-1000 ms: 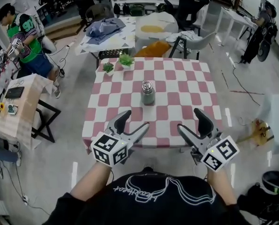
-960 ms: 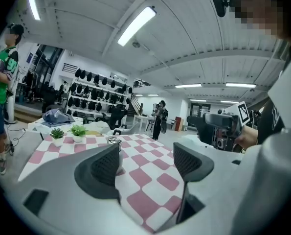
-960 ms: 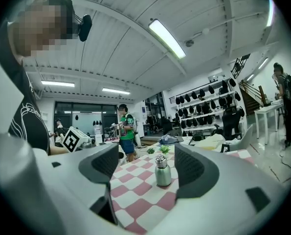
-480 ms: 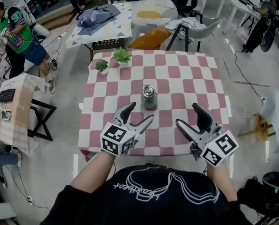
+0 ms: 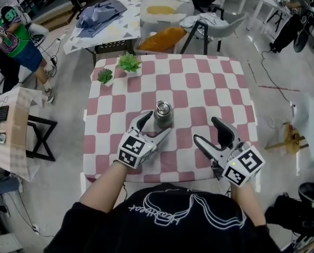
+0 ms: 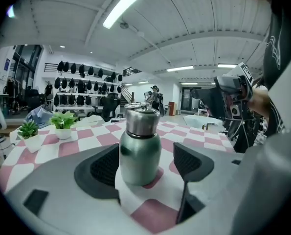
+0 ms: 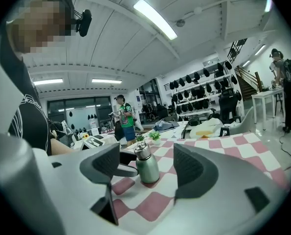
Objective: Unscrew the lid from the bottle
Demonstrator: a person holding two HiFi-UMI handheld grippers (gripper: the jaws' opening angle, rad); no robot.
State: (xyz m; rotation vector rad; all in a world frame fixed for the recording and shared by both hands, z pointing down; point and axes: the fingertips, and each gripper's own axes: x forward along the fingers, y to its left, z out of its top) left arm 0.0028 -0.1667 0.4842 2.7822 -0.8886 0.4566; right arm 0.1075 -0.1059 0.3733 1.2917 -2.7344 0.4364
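While spread wide around the upright bottle (image 6: 140,148) on the checked table (image 5: 209,83), left gripper (image 5: 155,126) not clearly gripping, one pad (image 6: 102,166) perhaps brushing its body, lid (image 6: 141,117) on, right gripper (image 5: 208,132) gaping wide on nothing, near the bottle's right.

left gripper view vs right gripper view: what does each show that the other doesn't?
Only left gripper view: the bottle close up between the left gripper's open jaws, and the right gripper off to the side. Only right gripper view: the left gripper's jaw beside the bottle, a person in green behind. Both: bottle, lid on, checkered table.
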